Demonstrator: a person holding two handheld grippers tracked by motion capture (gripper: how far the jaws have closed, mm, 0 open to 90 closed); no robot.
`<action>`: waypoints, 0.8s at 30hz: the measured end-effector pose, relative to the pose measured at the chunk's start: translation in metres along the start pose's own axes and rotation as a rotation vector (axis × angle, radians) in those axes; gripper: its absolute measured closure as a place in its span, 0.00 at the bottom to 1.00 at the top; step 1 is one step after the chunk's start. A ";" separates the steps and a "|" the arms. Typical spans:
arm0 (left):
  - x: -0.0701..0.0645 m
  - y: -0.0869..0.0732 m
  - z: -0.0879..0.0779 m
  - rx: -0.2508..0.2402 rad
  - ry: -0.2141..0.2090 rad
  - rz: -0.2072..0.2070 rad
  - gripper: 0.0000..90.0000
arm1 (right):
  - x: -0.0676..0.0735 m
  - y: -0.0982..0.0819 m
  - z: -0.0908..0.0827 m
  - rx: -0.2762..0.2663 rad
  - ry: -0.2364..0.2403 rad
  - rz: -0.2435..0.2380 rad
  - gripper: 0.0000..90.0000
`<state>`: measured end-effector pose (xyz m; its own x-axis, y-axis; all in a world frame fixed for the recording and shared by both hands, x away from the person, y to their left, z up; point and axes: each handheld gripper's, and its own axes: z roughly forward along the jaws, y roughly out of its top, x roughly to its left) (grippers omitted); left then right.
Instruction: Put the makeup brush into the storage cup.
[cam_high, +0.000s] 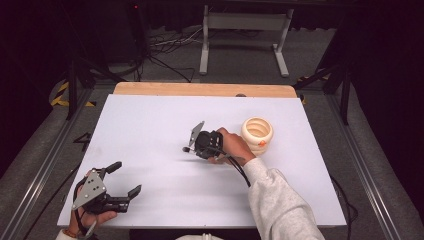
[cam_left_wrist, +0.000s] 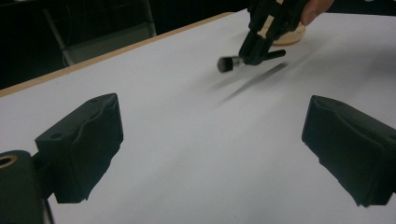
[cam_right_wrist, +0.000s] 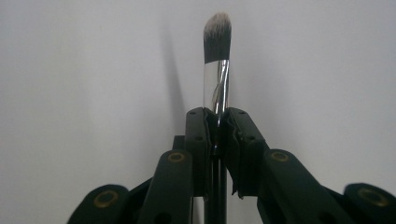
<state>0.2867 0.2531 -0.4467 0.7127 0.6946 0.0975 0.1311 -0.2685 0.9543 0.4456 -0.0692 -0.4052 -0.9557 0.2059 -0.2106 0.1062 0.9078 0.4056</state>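
White-topped bench with wooden far edge; beyond it grey carpet floor, white metal frame, loose cables, darkness.

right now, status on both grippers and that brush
Right gripper shut on makeup brush, bristles pointing away from the cream ribbed cup. Left gripper open, idle at the table's near left corner. Nothing in the way.

This looks like a lab or test room set up for recording. A table with a plain white top and a bare wooden far edge stands on grey carpet, boxed in left and right by metal rails. Cables lie loose on the floor at the far side (near a grey metal stand), and yellow-black warning tape marks the floor at the left. The surroundings are dark.
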 end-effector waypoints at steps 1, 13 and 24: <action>0.000 0.000 0.000 0.000 0.001 -0.001 0.07 | -0.001 -0.001 -0.005 -0.025 0.008 0.004 0.89; 0.000 0.000 0.000 -0.011 0.004 -0.009 0.07 | -0.004 -0.010 -0.036 -0.245 -0.102 0.123 0.89; 0.001 0.000 0.000 -0.008 0.004 -0.010 0.07 | -0.006 -0.019 -0.069 -0.404 -0.197 0.179 0.89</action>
<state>0.2875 0.2537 -0.4468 0.7084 0.7001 0.0896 0.1325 -0.2565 0.9574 0.4305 -0.1132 -0.3508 -0.8576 0.4466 -0.2550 0.1116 0.6456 0.7555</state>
